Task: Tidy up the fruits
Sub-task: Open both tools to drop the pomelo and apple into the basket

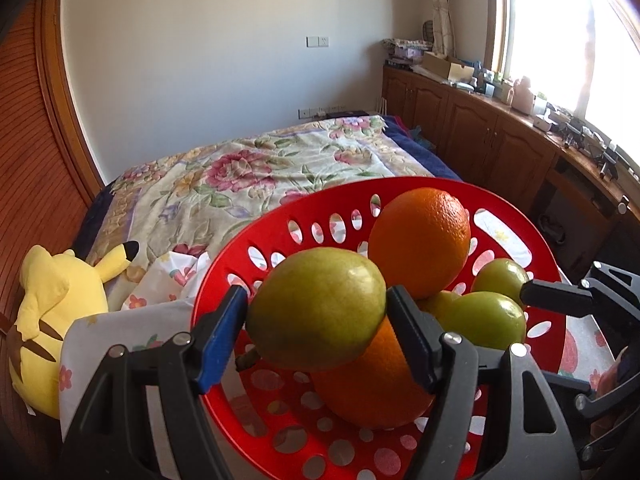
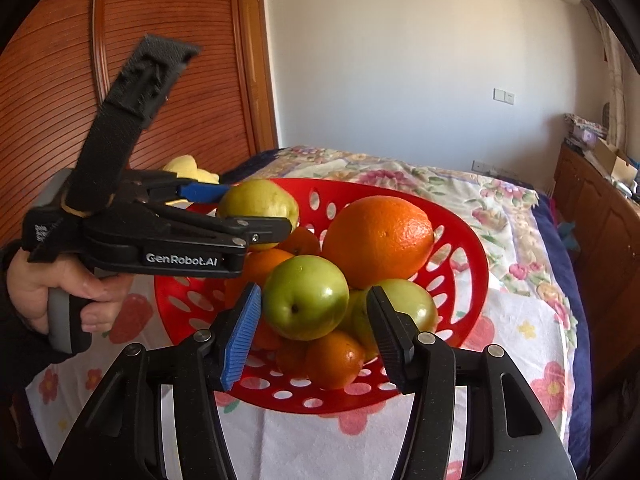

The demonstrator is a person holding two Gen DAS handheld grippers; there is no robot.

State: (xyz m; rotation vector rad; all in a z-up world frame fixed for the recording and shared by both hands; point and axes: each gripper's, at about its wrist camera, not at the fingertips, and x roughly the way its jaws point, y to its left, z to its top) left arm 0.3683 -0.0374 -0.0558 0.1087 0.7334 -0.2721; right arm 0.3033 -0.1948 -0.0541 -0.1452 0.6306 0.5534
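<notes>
While left tongs point(image 1: 316, 312) clamp a pear point(image 1: 316, 308), right tongs point(image 2: 314, 320) gape around an apple point(image 2: 306, 296).

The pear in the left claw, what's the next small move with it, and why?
Probably lower the pear a little and open the left claw. Its pads press the pear's sides, holding it over the fruit piled in the red basket, beside the big orange.

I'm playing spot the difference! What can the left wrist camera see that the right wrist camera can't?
Only the left wrist view shows the bright window and the whole yellow plush toy.

Only the right wrist view shows the hand holding the left gripper, and small oranges at the bottom of the pile.

Both show the red basket, the big orange, the pear and the flowery bed.
</notes>
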